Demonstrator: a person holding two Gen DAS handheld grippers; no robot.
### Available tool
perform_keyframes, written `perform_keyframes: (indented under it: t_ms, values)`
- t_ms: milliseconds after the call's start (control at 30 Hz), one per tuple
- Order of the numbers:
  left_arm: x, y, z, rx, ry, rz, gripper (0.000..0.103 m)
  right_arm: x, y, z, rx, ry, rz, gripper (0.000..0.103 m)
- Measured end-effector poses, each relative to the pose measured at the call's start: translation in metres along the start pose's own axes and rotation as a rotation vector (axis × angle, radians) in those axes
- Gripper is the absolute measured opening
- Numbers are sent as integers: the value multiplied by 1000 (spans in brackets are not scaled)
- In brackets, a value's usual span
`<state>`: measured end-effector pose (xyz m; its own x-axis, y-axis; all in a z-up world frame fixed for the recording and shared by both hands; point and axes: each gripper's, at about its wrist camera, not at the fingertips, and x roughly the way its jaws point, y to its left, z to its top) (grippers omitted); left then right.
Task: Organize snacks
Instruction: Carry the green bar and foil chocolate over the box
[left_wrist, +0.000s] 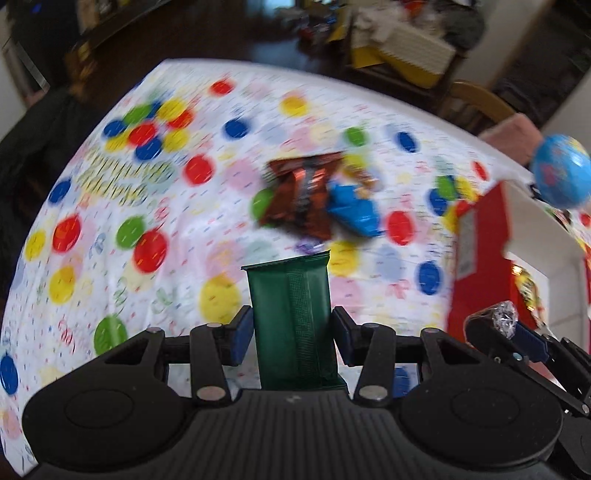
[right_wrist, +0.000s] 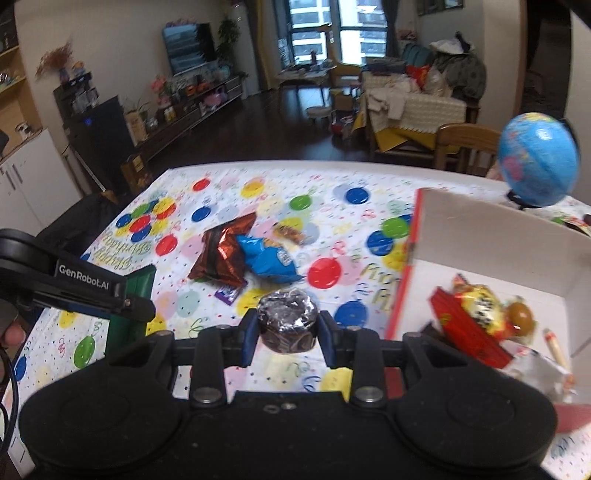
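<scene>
My left gripper (left_wrist: 292, 332) is shut on a green snack packet (left_wrist: 291, 317) and holds it upright above the table; the packet also shows in the right wrist view (right_wrist: 135, 306). My right gripper (right_wrist: 287, 332) is shut on a round foil-wrapped snack (right_wrist: 287, 319), left of the red and white box (right_wrist: 498, 240); the snack also shows in the left wrist view (left_wrist: 504, 317). The box holds several snacks (right_wrist: 476, 310). On the tablecloth lie a brown bag (right_wrist: 221, 254), a blue bag (right_wrist: 266, 258), a small wrapped candy (right_wrist: 290, 232) and a purple wrapper (right_wrist: 227, 293).
The table has a balloon-print cloth (right_wrist: 332, 269). A blue globe (right_wrist: 537, 162) stands behind the box at the far right. A wooden chair (right_wrist: 465, 144) is beyond the table's far edge. The box also shows at the right of the left wrist view (left_wrist: 480, 258).
</scene>
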<state>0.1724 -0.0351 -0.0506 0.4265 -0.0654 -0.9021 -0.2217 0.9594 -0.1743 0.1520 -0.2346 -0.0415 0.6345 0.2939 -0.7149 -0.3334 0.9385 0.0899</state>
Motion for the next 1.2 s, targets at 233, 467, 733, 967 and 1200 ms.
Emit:
perform_keyframes:
  t_ms: [233, 467, 733, 967, 1200]
  values:
    - [-24, -54, -2, 174, -85, -34, 45, -34, -23, -5, 39, -42, -72, 32]
    - [-38, -111, -3, 329, -145, -57, 45, -58, -53, -11, 76, -75, -154, 32]
    - [-41, -180, -9, 489, -175, -95, 45, -76, -93, -18, 110, -93, -250, 32]
    - [-26, -231, -8, 558, -146, -142, 45, -78, -133, -23, 134, -76, -305, 32]
    - [7, -265, -4, 581, -85, -126, 45, -67, -172, -25, 158, -34, -336, 32]
